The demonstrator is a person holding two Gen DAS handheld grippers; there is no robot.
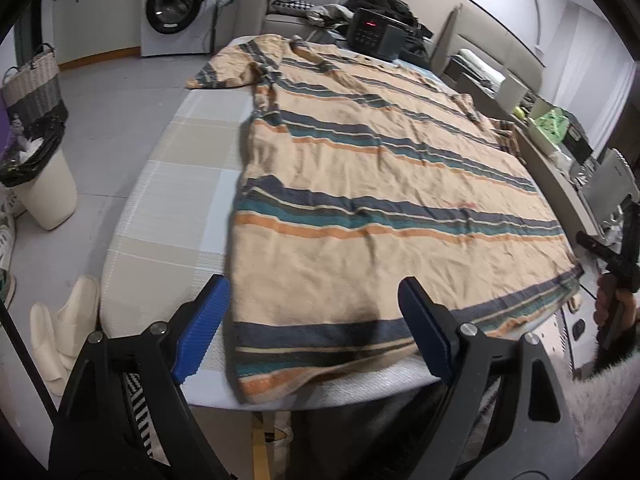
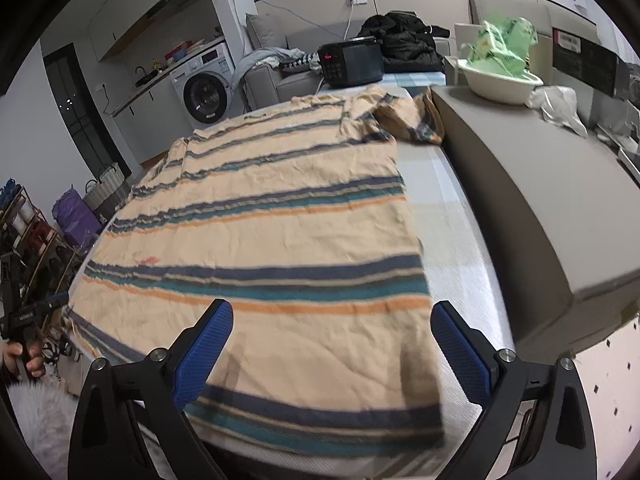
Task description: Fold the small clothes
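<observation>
Both sets of jaws are spread wide with nothing in them, left gripper (image 1: 312, 320) over the near left corner of the hem and right gripper (image 2: 332, 344) over the near right corner, blue pads not on the cloth yet as far as I can see

What I'd worry about: the shirt (image 1: 360, 184) hangs a bit past the near edge of the table (image 1: 168, 184), so a pad coming down there could grab only the top layer, or push the hem off the edge instead of pinching it. If one side catches and the other doesn't, the fold is gonna come out crooked. Also the far right sleeve (image 2: 416, 120) is bunched up against the grey box (image 2: 520, 184), which could drag or stay crumpled once the hem gets lifted over. The black cooker (image 2: 352, 62) sits right by the collar end too, so a big swing forward might bump it

Shirt itself: peach with navy, teal and orange stripes, short sleeves, lying flat along the table with the collar at the far end, lightly wrinkled all over, looks thin and floppy
</observation>
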